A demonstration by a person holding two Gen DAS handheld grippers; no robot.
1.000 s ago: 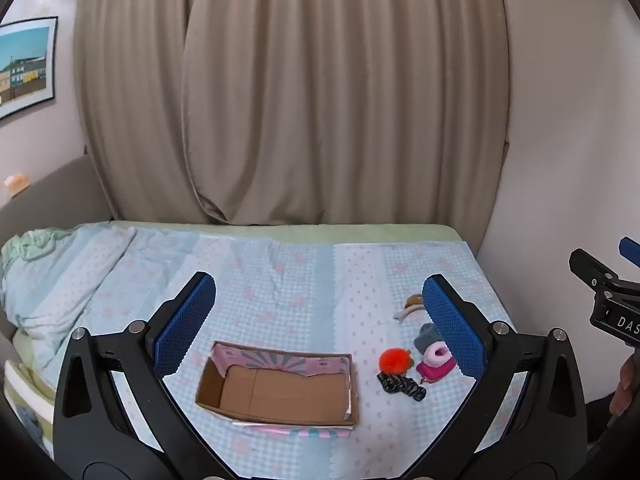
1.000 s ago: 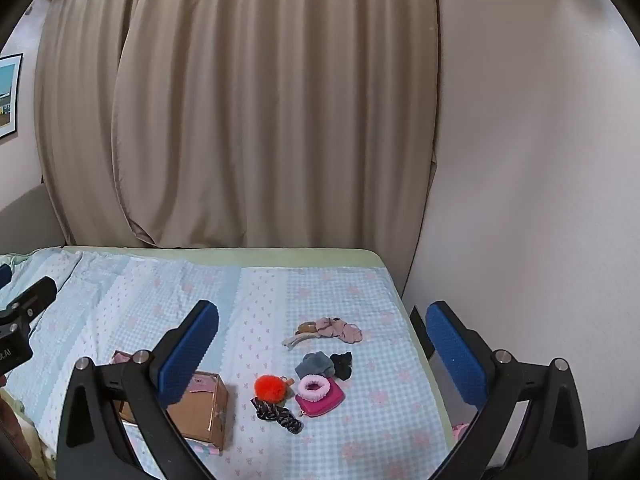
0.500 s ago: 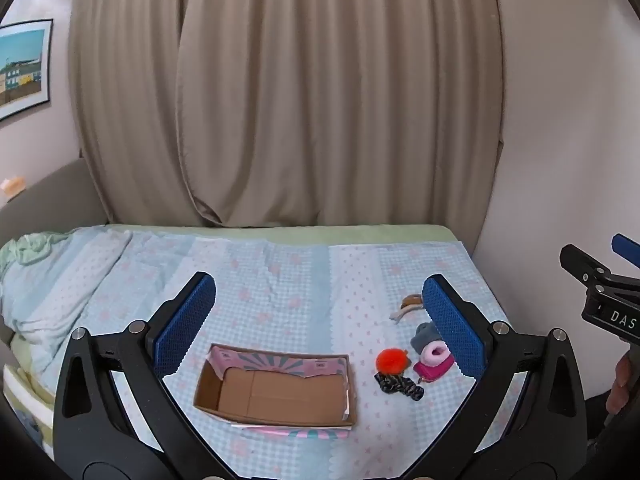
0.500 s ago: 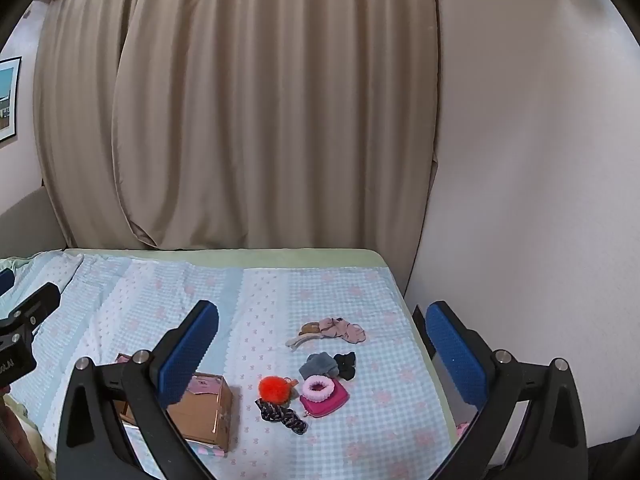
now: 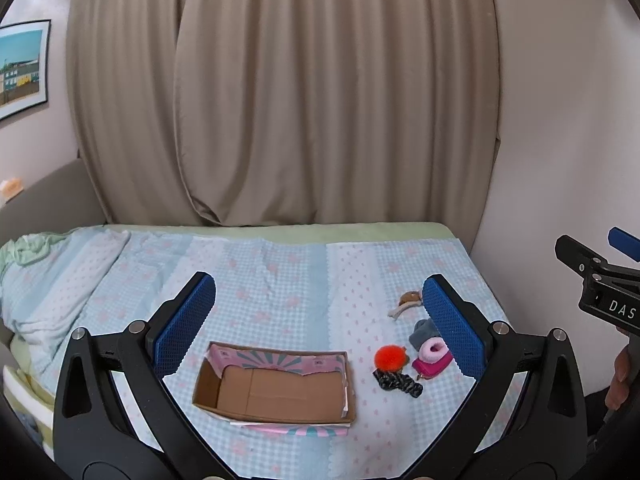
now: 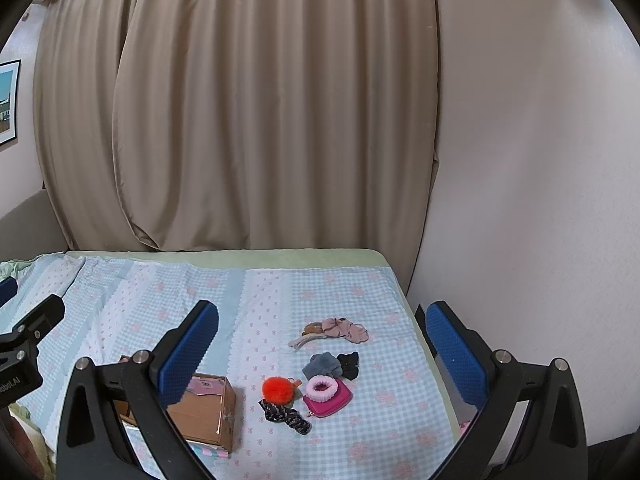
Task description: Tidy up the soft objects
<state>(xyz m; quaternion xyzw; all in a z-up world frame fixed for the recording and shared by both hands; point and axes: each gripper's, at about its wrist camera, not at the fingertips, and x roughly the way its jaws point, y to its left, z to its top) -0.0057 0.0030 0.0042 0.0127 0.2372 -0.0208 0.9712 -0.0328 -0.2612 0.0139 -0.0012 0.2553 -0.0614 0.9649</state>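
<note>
Both of your grippers hover above the bed with nothing between the pads — the left gripper [image 5: 318,322] has its jaws spread wide, and the right gripper [image 6: 322,346] is spread just as wide.

Nearest you, the shallow open cardboard box with pink printed flaps [image 5: 276,388] sits on the pale blue checked bedspread [image 5: 280,280], and nothing shows inside it. That looks like where the soft things should go.

Just to its right lies the little heap. Closest is the dark patterned fabric scrunchie [image 6: 286,414], limp and light; pinch it across one side of the loop. Touching it is the fluffy orange pom-pom [image 6: 279,389] — it will squash to almost nothing, so close on its middle, not on the small clasp at its side. Beside that, the magenta zipped pouch [image 6: 330,400] carries the fuzzy pink hair tie [image 6: 321,387] on top; lift the tie first or it may roll off. The pouch is probably the firmest piece, so take it by an edge.

A step farther: the grey-blue soft scrunchie [image 6: 322,364] and the black scrunchie [image 6: 349,363], lying against each other. Grab one alone, or both may come up tangled.

Farthest, well apart from the rest, the dusty-pink ruffled scrunchie with a beige hair clip [image 6: 334,330]. The clip end is stiff, the ruffle floppy.

Behind everything hang the beige curtains [image 6: 260,120].
</note>
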